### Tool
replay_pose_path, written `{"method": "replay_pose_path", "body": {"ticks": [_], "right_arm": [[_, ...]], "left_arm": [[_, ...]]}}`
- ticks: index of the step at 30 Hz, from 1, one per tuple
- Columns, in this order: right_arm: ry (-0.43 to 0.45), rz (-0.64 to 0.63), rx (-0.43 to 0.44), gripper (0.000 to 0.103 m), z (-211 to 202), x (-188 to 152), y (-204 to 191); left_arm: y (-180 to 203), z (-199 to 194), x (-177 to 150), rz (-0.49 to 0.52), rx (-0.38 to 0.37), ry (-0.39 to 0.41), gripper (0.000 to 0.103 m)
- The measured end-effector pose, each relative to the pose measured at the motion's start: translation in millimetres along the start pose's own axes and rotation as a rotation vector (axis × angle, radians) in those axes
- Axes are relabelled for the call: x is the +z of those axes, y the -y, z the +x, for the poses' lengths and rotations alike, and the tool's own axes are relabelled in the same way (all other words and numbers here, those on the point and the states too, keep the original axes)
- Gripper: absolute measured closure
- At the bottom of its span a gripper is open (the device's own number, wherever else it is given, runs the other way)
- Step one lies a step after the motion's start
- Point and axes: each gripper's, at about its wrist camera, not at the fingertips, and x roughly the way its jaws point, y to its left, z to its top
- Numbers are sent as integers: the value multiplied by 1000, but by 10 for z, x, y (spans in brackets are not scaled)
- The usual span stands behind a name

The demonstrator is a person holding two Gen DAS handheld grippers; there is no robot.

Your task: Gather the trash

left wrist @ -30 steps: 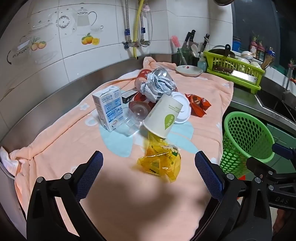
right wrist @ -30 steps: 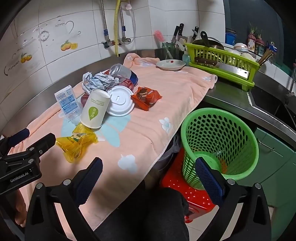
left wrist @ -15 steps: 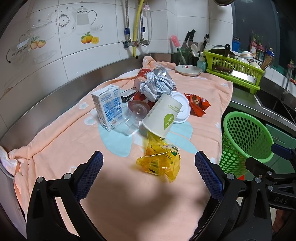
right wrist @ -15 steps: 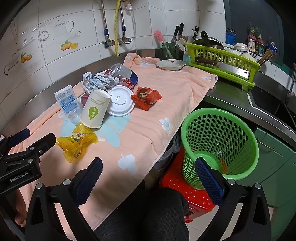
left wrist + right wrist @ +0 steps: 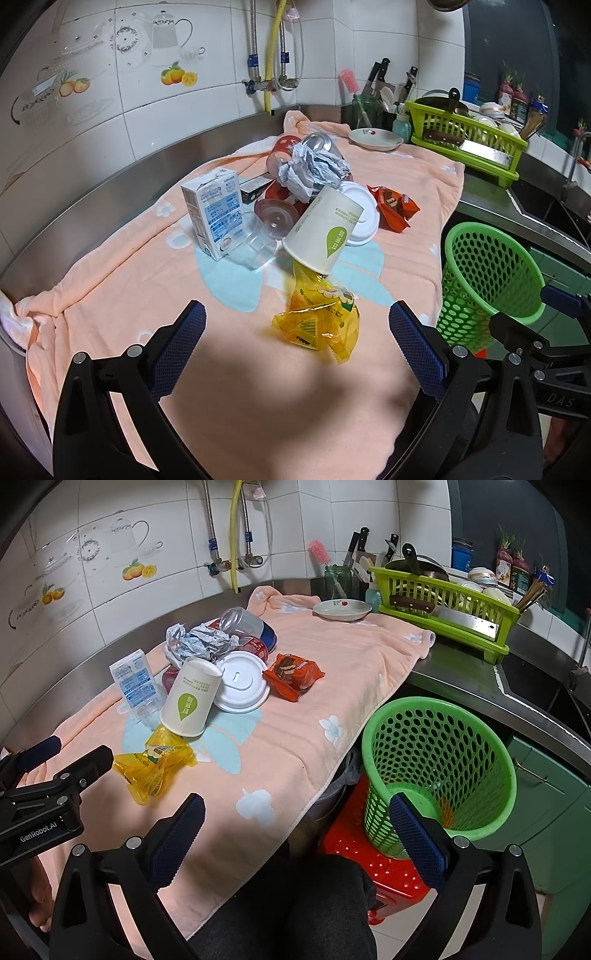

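Both jaws wide apart, empty. Left gripper (image 5: 297, 325) lined up on yellow wrapper (image 5: 319, 319), nearest trash on surface. Pinch crumpled middle, then carry right to green basket (image 5: 439, 771).

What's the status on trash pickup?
Left gripper open, nearing yellow wrapper. Right gripper open, empty. Basket beside counter. Path clear.

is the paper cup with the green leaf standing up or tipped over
Tipped. The paper cup leans with its base raised against the white lid and its open mouth angled down toward the yellow wrapper.
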Motion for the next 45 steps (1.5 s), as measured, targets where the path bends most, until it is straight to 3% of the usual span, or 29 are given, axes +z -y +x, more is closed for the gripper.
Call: {"method": "replay_pose_path", "body": {"ticks": [45], "right_arm": [[25,-8,-4,6,-27,32,13]], "left_arm": [[-75,-3,52,-22,2,20,5]]}}
